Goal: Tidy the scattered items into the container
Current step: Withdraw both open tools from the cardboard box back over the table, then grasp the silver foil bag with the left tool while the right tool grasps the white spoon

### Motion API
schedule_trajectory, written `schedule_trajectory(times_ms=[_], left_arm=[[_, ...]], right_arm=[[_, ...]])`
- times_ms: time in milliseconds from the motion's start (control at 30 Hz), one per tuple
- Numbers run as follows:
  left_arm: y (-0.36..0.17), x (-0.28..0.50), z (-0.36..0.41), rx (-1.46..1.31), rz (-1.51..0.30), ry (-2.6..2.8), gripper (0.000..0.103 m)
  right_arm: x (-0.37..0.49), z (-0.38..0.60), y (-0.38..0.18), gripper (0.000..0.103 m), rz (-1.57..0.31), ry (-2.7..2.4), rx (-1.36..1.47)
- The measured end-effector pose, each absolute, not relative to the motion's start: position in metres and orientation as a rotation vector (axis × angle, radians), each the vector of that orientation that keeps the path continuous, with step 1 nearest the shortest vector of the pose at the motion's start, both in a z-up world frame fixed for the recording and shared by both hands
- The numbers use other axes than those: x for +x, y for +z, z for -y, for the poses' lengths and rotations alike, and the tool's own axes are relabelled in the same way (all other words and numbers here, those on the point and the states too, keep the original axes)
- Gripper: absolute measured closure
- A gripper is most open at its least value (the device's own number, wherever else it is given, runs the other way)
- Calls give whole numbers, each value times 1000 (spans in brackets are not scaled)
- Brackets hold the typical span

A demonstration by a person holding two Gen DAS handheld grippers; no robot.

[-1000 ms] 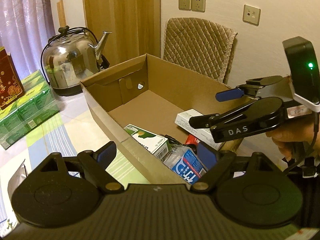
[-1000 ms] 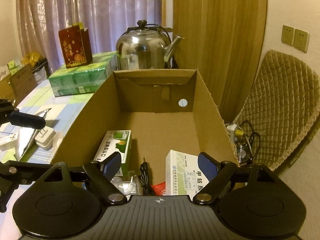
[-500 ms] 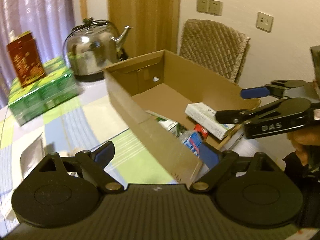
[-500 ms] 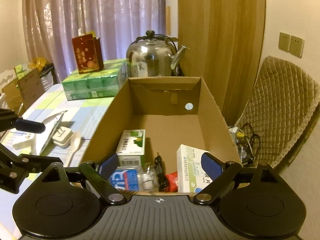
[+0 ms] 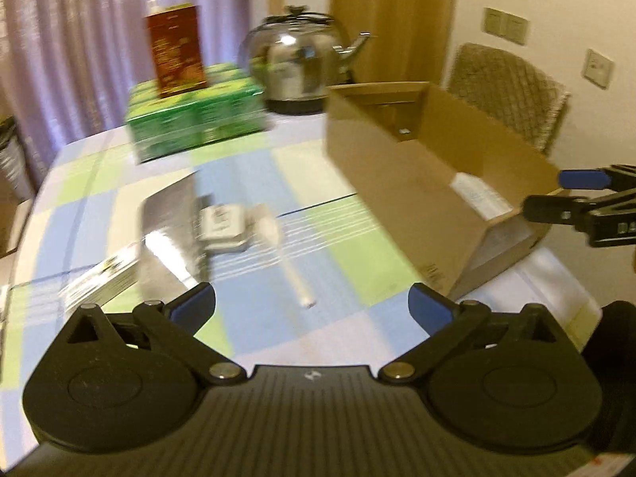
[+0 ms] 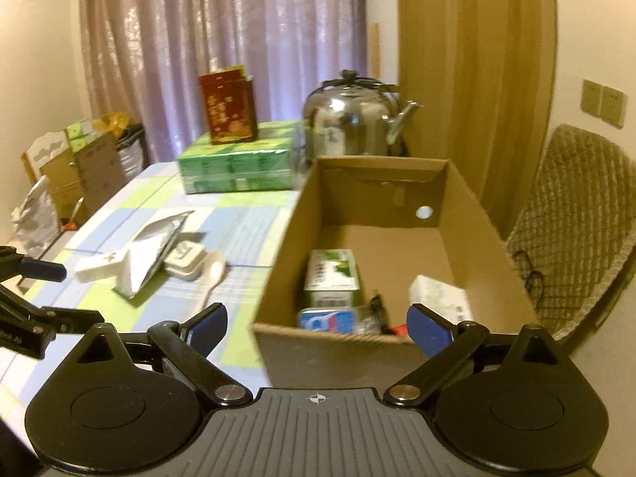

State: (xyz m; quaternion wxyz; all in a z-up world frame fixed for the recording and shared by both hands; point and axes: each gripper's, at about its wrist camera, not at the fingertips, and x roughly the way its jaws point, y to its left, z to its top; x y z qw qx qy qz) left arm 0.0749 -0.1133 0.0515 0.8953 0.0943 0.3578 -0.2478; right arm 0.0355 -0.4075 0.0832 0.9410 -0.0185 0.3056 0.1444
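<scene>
Meanwhile, both grippers hung empty, jaws spread wide.
Left gripper (image 5: 312, 306) faced the spoon (image 5: 284, 252), charger (image 5: 223, 225) and foil pouch (image 5: 171, 230) on the table; right gripper (image 6: 316, 324) fronted the cardboard box (image 6: 330, 351).

worktop cloth (image 6: 246, 214): pale blue/lime green/white checks, thin stripes | container box (image 6: 469, 214): plain brown cardboard | spoon (image 6: 212, 274): white | foil pouch (image 6: 153, 252): silver | stacked cartons (image 6: 234, 163): bright green | tall box (image 6: 228, 109): dark red, gold print | kettle (image 6: 349, 119): shiny steel | curtain (image 6: 222, 20): mauve | chair cover (image 6: 576, 230): tan quilted diamonds | gripper fingertips (image 5: 194, 304): blue on black
</scene>
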Motion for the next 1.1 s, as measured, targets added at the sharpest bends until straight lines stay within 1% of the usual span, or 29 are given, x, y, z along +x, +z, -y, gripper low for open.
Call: schedule_trajectory(times_ms=[433, 1100], left_arm=[[37, 59, 30, 79, -779, -325, 1], [19, 62, -5, 49, -824, -262, 1]], right_arm=[[19, 348, 85, 8, -617, 425, -74], [27, 291, 59, 8, -679, 521, -128]])
